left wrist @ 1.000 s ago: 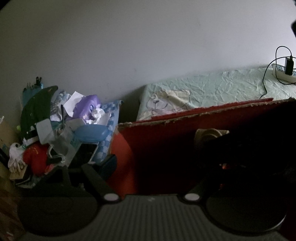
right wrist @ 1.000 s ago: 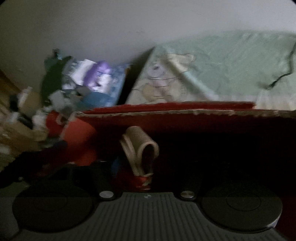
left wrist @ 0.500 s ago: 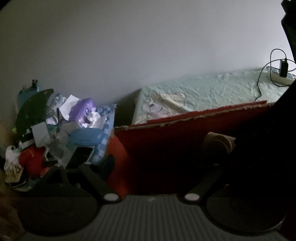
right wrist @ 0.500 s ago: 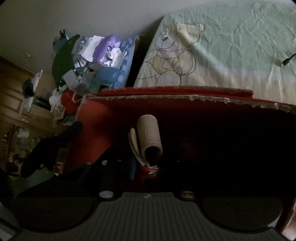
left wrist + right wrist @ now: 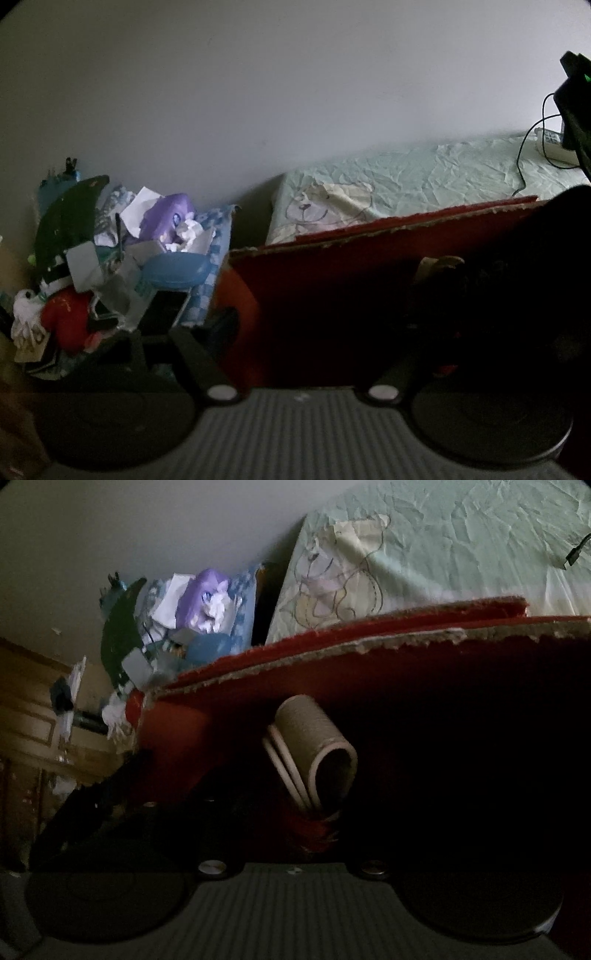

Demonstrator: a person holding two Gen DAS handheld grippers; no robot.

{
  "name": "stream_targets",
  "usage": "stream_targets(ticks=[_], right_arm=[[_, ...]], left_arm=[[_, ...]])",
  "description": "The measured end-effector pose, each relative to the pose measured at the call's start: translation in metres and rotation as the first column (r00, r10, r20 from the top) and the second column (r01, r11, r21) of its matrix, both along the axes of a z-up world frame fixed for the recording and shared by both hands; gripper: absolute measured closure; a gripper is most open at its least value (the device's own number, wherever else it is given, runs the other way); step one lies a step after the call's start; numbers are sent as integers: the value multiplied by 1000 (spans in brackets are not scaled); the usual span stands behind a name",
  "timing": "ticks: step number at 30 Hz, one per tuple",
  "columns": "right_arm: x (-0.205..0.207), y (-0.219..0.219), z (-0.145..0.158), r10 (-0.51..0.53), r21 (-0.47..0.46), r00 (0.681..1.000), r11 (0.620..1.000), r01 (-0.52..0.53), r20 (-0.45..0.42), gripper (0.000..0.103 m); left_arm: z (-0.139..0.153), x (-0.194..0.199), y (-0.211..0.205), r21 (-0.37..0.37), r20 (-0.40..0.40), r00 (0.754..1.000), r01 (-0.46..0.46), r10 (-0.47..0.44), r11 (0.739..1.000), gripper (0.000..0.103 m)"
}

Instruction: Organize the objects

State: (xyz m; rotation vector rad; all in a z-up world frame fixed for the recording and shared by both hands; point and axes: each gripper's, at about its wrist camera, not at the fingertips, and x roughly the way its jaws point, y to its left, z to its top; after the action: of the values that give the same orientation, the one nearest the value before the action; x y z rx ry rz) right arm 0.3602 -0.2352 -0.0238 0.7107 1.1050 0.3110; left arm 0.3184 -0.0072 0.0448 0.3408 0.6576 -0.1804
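A red cardboard box (image 5: 332, 291) with torn rims fills the foreground of both views. Inside it a beige roll (image 5: 317, 753) stands on end, with something red (image 5: 317, 830) under it. My right gripper (image 5: 314, 823) reaches into the dark box and looks shut on the roll's lower end, though its fingers are nearly lost in shadow. In the left wrist view the same roll (image 5: 439, 266) shows beside the dark bulk of the right gripper (image 5: 524, 295). My left gripper (image 5: 291, 343) is open in front of the box wall, its fingers spread and nothing between them.
A heap of clutter (image 5: 122, 266) with a purple pack, papers, a blue bowl and a red toy lies left of the box. Behind is a bed (image 5: 424, 184) with a pale green bear sheet, and a power strip with cable (image 5: 554, 147). Wooden furniture (image 5: 33, 716) stands far left.
The right wrist view has swung and closed in on the box, while the roll stays centred between its fingers. The left view has shifted only slightly.
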Motion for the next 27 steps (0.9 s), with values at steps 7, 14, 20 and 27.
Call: stream_targets(ticks=[7,14,20,27], right_arm=[[-6,-17,30,132,-105,991,985,-135,-34,76],[-13,-12,27,249,-143,967,957,-254,-54,72],[-10,13,21,264,-189,964,949,-251,44,63],[-22,-8,31,161,-135,978,980,-144,133,50]], left_arm=[[5,-9,2,-31,59,998,35,-33,999,12],[6,-5,8,-78,41,999,30,-27,997,17],[4,4,12,-88,-3,999,-39,39,995,27],[1,8,9,-72,-33,999,-45,43,996,23]])
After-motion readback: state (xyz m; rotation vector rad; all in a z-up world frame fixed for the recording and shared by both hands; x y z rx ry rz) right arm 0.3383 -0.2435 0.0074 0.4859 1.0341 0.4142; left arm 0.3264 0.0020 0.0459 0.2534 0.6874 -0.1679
